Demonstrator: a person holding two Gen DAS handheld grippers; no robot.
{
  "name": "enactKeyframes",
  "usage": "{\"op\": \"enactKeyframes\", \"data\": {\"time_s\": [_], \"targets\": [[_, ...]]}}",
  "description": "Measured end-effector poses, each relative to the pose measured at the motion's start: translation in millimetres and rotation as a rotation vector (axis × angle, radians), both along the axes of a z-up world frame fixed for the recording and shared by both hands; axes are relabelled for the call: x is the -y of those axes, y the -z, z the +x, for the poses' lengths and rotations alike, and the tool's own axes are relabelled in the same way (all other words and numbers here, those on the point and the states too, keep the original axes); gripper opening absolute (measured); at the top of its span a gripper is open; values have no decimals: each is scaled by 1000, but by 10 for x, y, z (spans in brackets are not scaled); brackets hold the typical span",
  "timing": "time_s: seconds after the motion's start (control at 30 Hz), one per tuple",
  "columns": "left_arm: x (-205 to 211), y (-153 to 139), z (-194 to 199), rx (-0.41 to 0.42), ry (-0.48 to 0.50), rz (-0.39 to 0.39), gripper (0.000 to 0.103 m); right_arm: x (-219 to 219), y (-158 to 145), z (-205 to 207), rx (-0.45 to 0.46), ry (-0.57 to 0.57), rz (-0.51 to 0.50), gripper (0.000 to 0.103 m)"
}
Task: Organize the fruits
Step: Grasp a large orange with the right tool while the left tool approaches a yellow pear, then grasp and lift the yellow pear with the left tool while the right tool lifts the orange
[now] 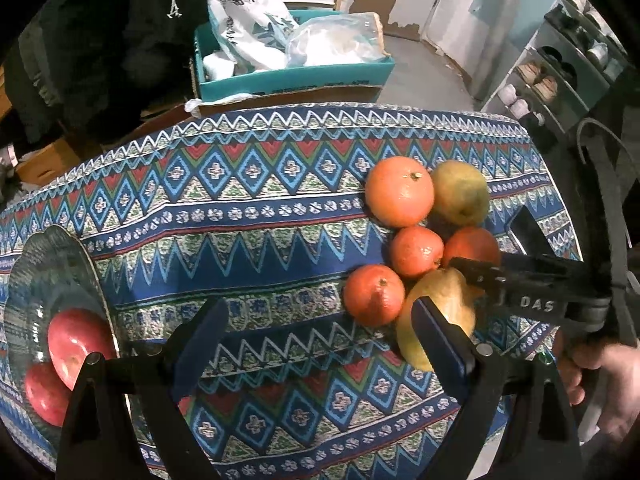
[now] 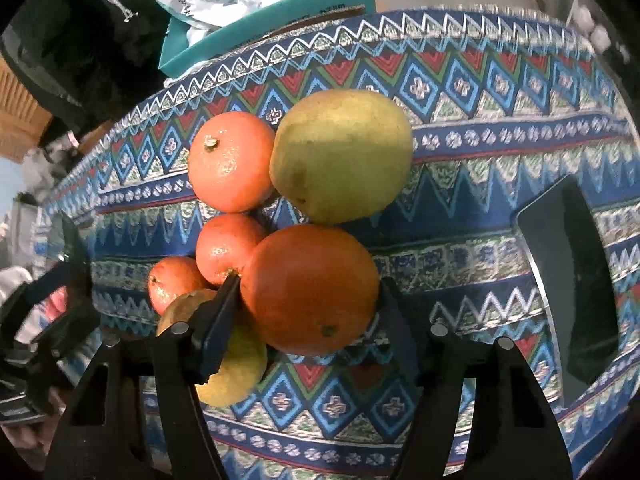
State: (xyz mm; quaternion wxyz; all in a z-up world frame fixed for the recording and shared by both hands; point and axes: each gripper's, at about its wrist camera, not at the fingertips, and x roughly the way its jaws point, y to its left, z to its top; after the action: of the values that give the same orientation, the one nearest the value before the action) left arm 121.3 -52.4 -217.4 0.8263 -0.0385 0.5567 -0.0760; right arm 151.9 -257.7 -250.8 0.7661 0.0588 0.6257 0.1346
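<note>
Where the patterned cloth covers the desk (image 1: 256,240), a clear glass plate (image 1: 44,264) sits at the 9 o'clock edge of the left wrist view and holds two red apples (image 1: 74,340), one touching the other. Loose fruit is heaped at about 3 o'clock in that view, well apart from the plate: a large orange (image 1: 399,191) touching a green-yellow pear (image 1: 460,192), two smaller oranges (image 1: 416,252) below them, and a second yellow pear (image 1: 440,312) nearest the camera. The left hand-held gripper (image 1: 320,336) hangs over bare cloth with its jaws spread wide and nothing between them; its right finger crosses in front of the near pear. In the right wrist view the right hand-held gripper (image 2: 308,308) straddles one big orange (image 2: 310,288) at the centre of the pile, a finger on each flank; the left pad appears to touch the skin, but whether both pads press cannot be told. A dark phone-like slab (image 2: 568,300) lies on the cloth at 3 o'clock. Beyond the desk's far edge, at 12 o'clock, a teal cardboard box (image 1: 296,76) holds white printed bags (image 1: 248,12) and a clear plastic bag (image 1: 336,40).
</note>
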Motion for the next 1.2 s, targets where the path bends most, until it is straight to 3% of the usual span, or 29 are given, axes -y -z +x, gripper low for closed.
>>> {"op": "enactKeyframes", "data": {"time_s": [0.33,0.73,0.97,1.2], "targets": [[309,-11,-49,-8,54,-36,94,263,-244,-144,87,50,-60,67],[859,12,-106,-24,144,-65,94,898,-245,-430,73,177,-54,67],[1098,43,-91,-41,171,-72,94,1099,-284,-542,90,183,-90,67],[1268,99,-36,-59,170,-86,94,1303,-358,-636,101,224,-62,67]]}}
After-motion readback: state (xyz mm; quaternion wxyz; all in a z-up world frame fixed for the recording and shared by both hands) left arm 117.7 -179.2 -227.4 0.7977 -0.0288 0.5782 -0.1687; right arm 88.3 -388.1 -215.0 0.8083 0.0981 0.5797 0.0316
